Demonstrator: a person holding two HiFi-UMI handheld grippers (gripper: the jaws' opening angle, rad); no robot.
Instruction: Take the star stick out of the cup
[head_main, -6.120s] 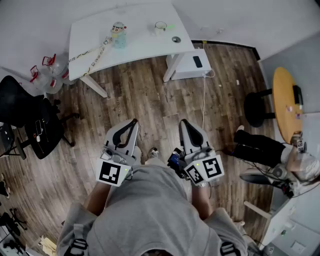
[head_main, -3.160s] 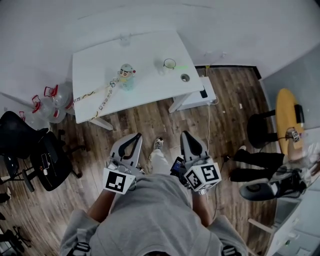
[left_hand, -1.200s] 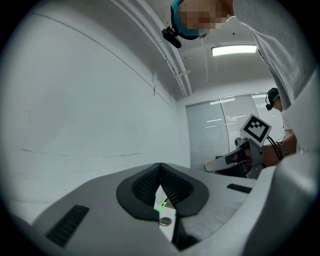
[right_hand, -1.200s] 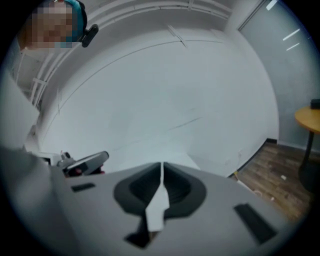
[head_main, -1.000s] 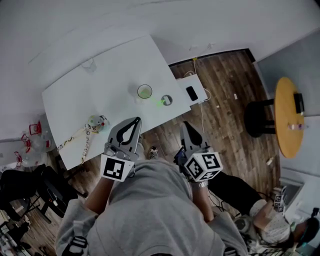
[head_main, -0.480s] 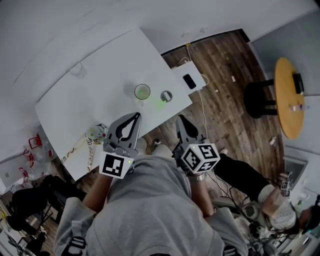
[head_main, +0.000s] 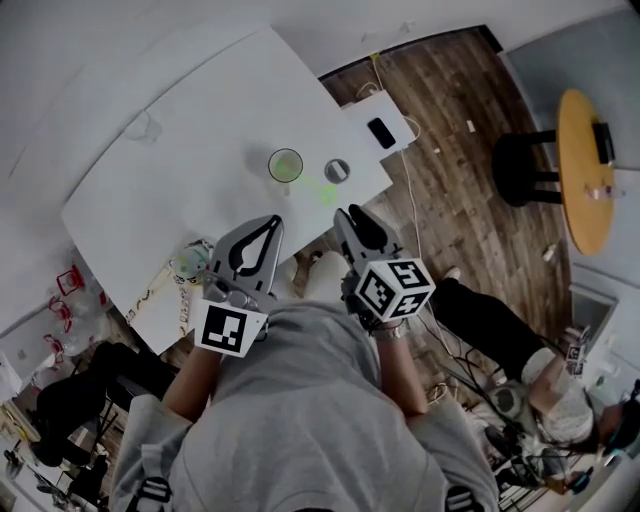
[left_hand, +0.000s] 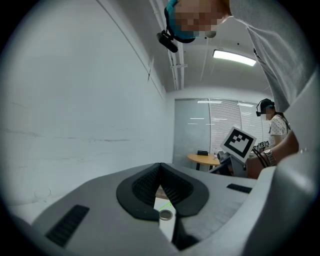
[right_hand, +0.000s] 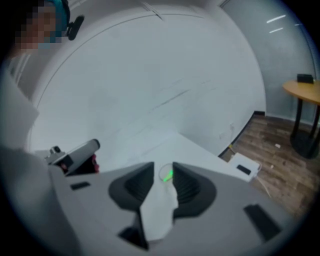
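Your right gripper (head_main: 351, 214) had just been opening its jaws, with nothing between them, well short of the cup (head_main: 286, 165). Your left gripper (head_main: 270, 224) had its jaws together. The star stick (head_main: 287, 172) showed green inside the cup. Had you closed on the cup's rim rather than the stick, the cup might have tipped over on the worktop (head_main: 170, 180).

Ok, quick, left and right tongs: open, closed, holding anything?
Left tongs: closed, holding nothing.
Right tongs: open, have just been opening, nothing between them.
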